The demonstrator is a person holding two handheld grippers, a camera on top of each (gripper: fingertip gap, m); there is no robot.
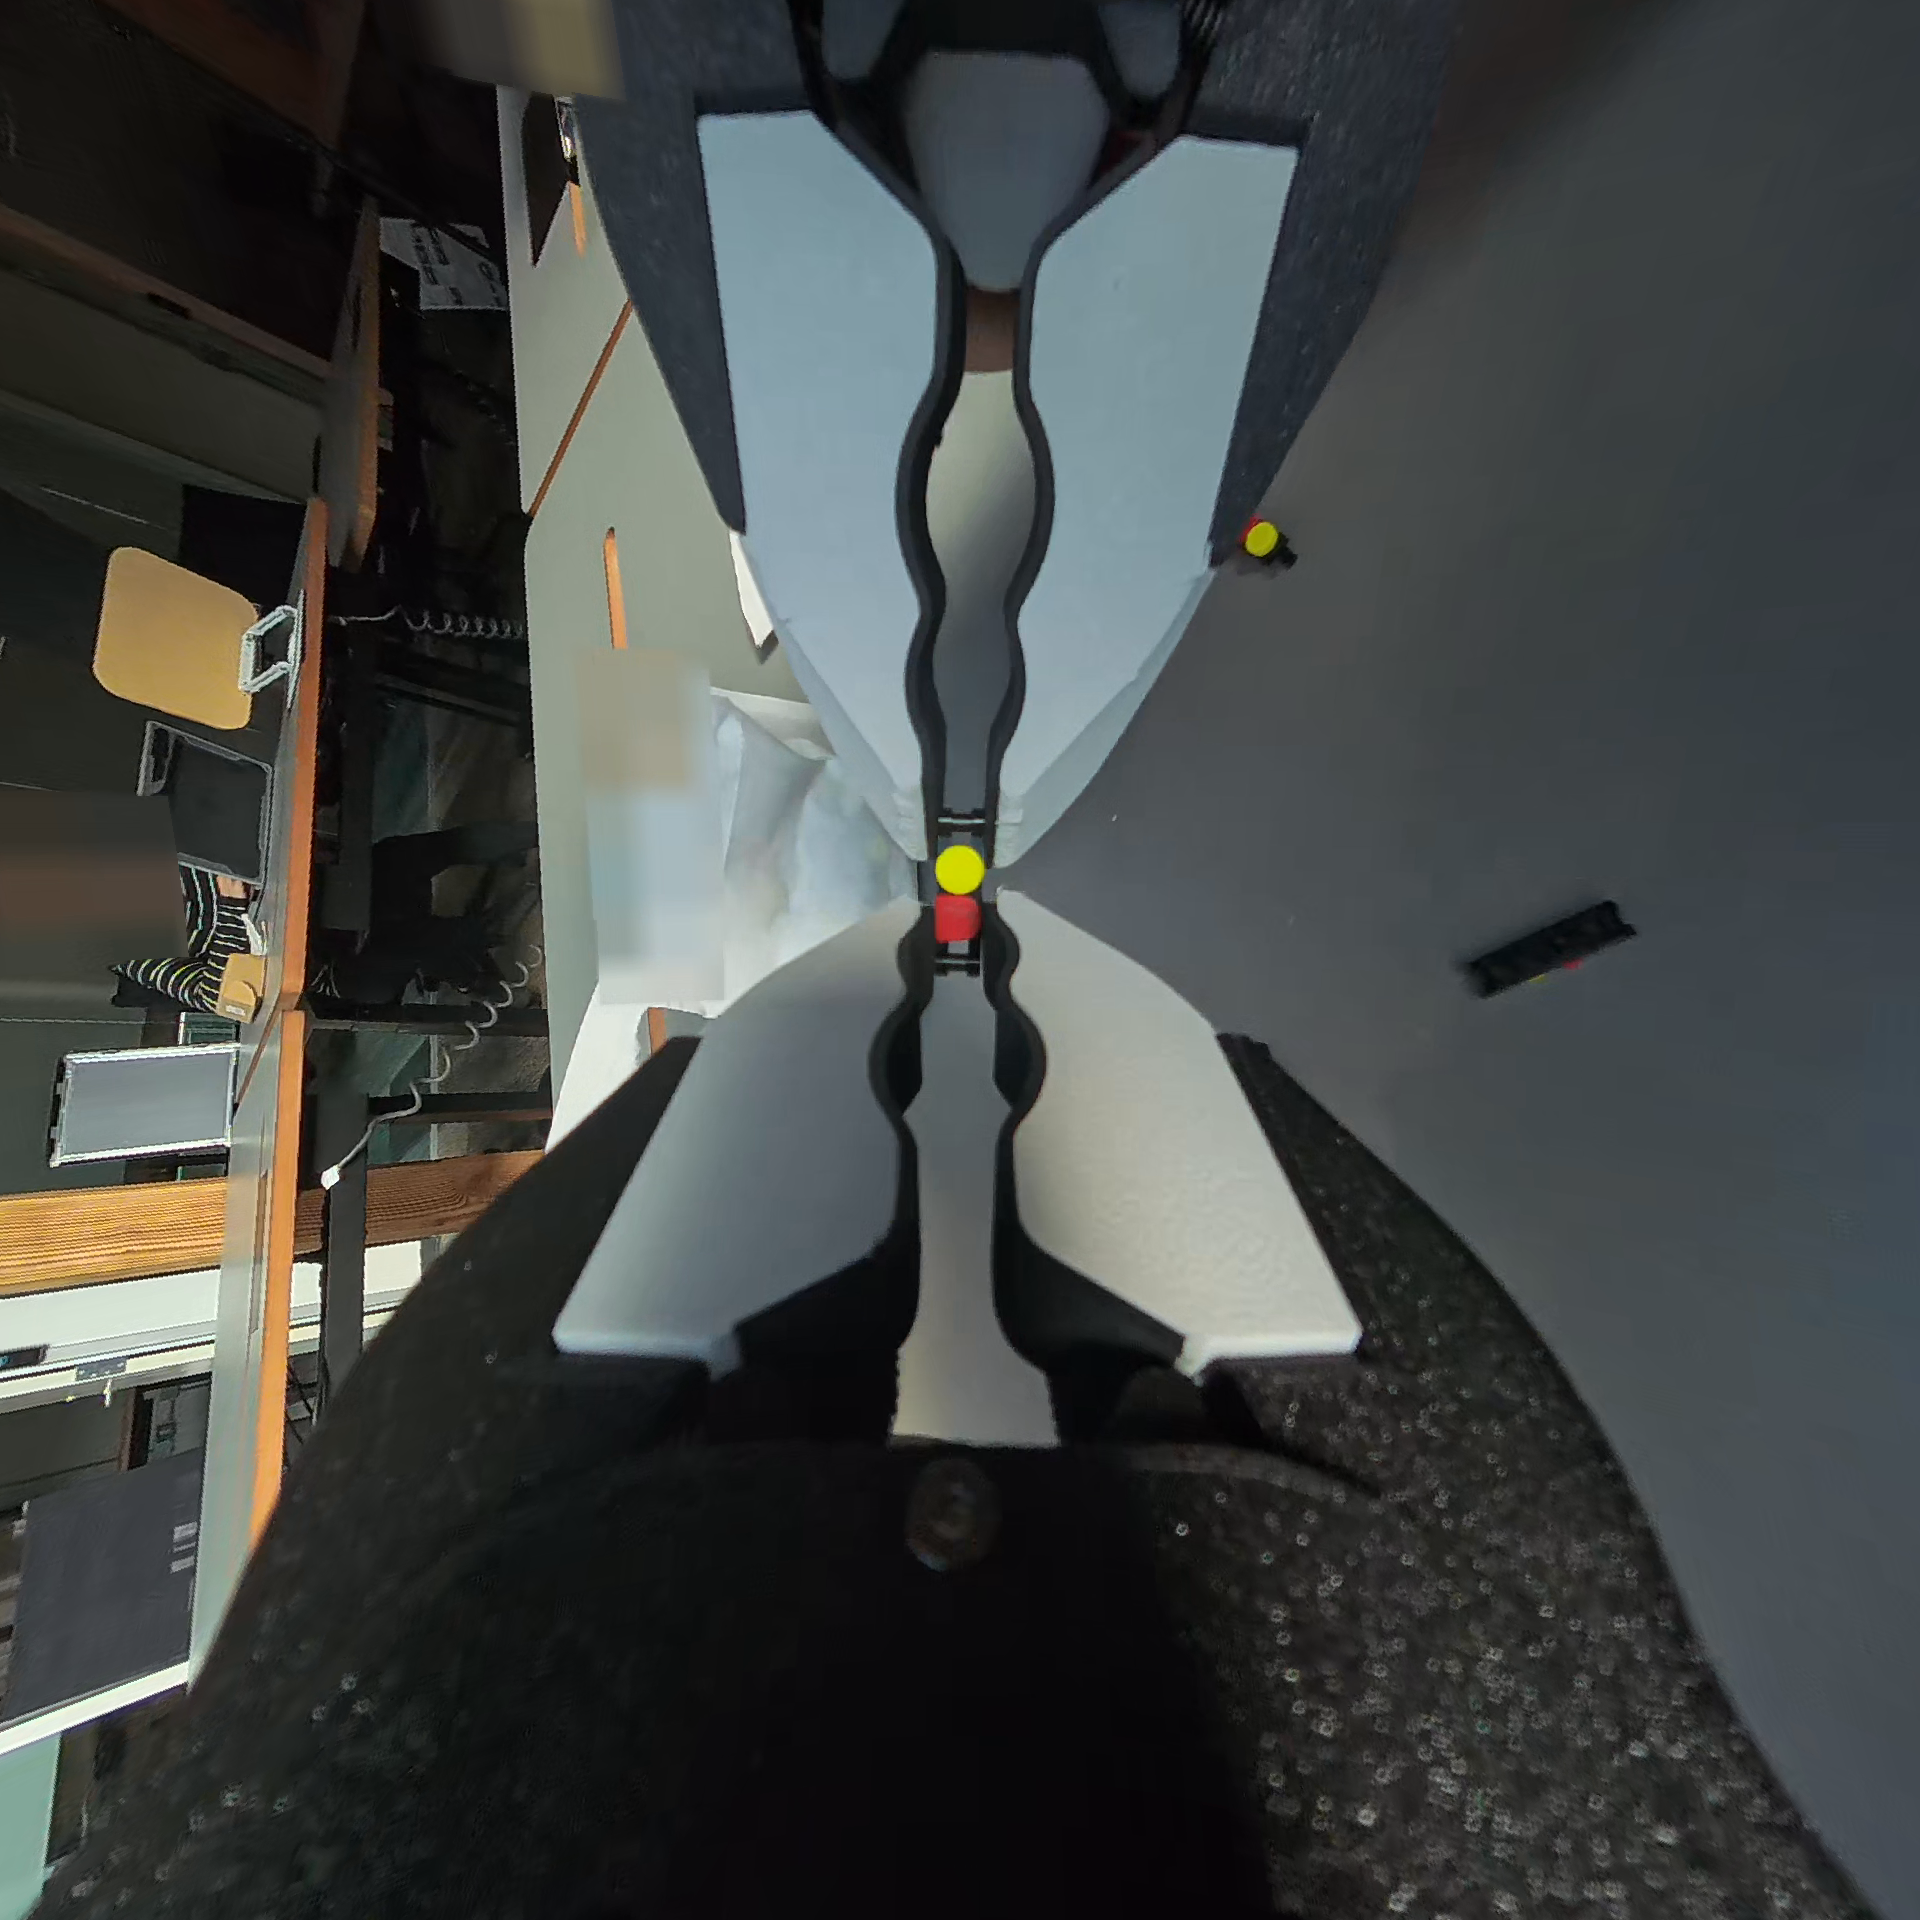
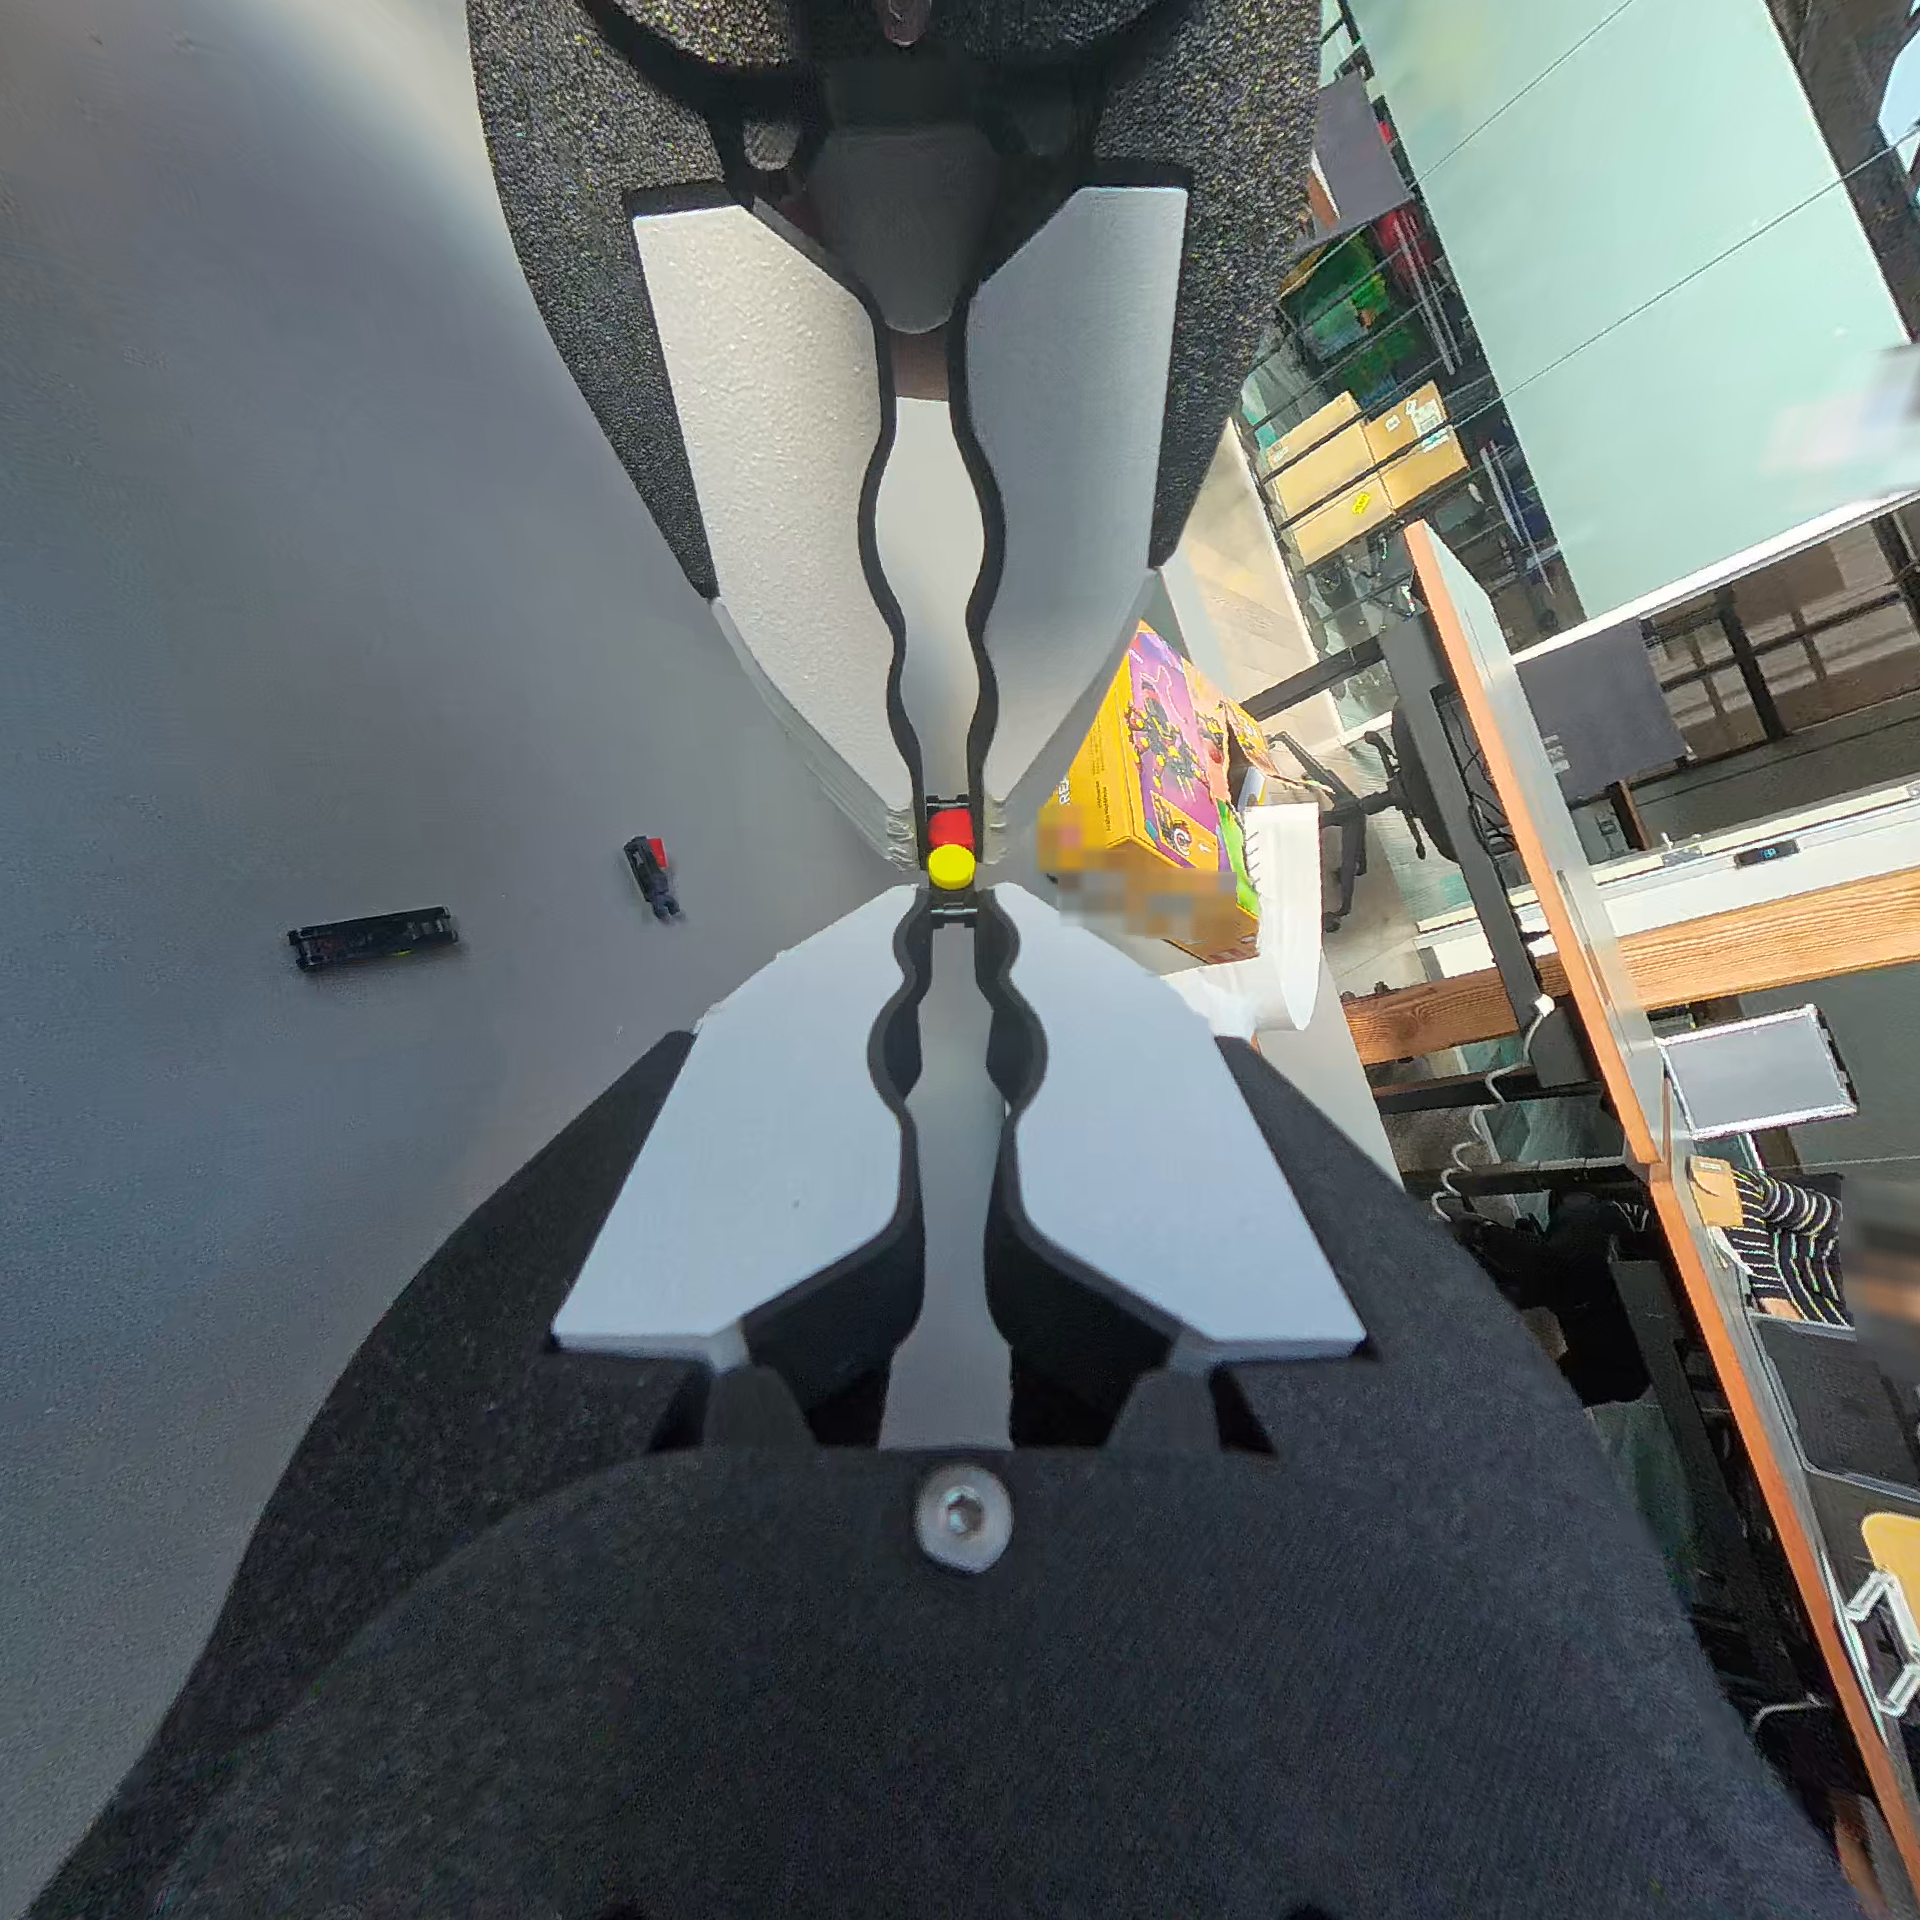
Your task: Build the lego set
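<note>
My two grippers face each other tip to tip above the grey table (image 1: 1558,727). Between them is a small black lego assembly with a red stud (image 1: 956,918) and a yellow round piece (image 1: 958,869). My left gripper (image 1: 956,961) is shut on the black end by the red stud. My right gripper (image 2: 951,916) is shut on the black end by the yellow round piece (image 2: 951,865), with the red stud (image 2: 950,829) beyond it. I cannot tell whether the two halves are joined or only touching.
A long black lego beam (image 2: 372,937) lies flat on the table, also in the left wrist view (image 1: 1551,948). A small black, red and yellow sub-assembly (image 1: 1263,540) lies nearby (image 2: 649,871). A yellow and purple lego box (image 2: 1153,790) and a white container (image 2: 1288,914) stand at the table's edge. Only a small space, under 4 cm, lies between the two pairs of fingers.
</note>
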